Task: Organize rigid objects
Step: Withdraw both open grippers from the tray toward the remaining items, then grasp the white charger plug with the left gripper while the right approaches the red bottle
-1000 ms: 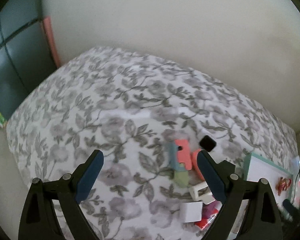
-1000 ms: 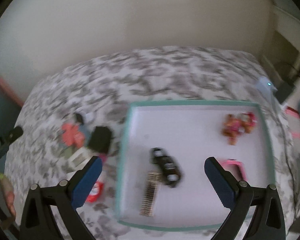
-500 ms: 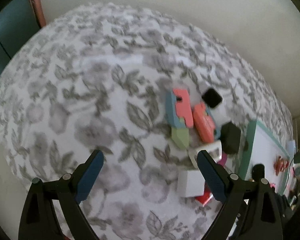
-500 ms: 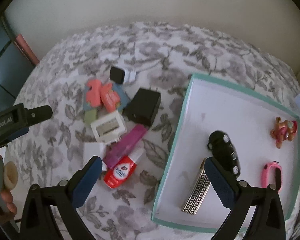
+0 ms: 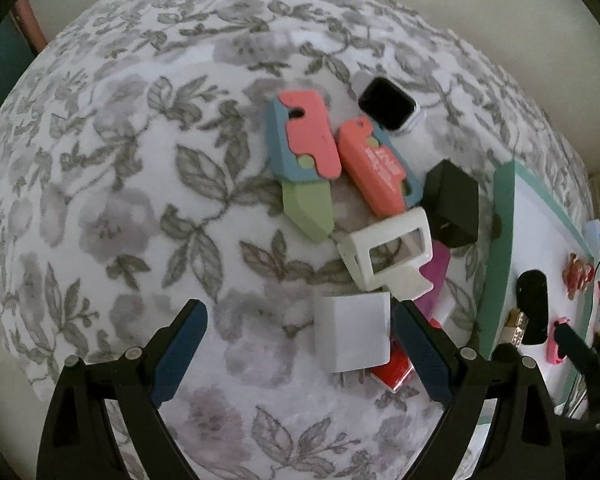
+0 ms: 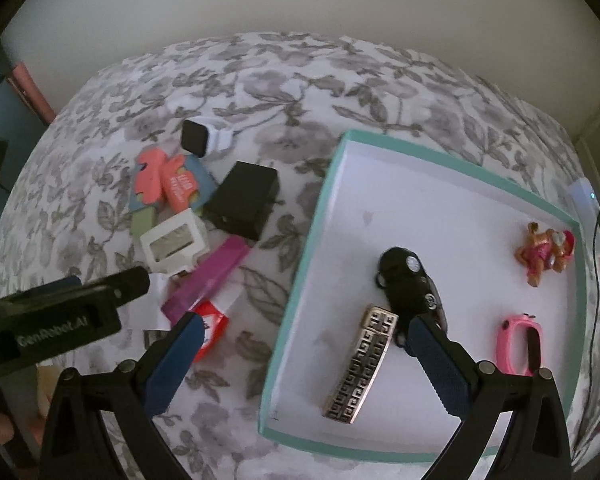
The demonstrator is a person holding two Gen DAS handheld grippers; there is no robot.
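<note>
- The left tongs (image 5: 300, 344) hang spread and empty over the white square charger block (image 5: 352, 336), which lies on the floral counter (image 5: 140, 160) touching the heap; closing crookedly could shove it against the white plastic frame (image 5: 388, 256).
- The right tongs (image 6: 300, 356), also spread and empty, straddle the teal-rimmed white tray (image 6: 312, 232)'s edge and could knock it.

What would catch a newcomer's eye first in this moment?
Probably the teal-rimmed tray on the floral cloth, holding a black toy car, a patterned bar, a pink band and a small figurine. Left of it lies a bright jumble, coral-and-blue pieces foremost, with the open left gripper above a white block.
</note>
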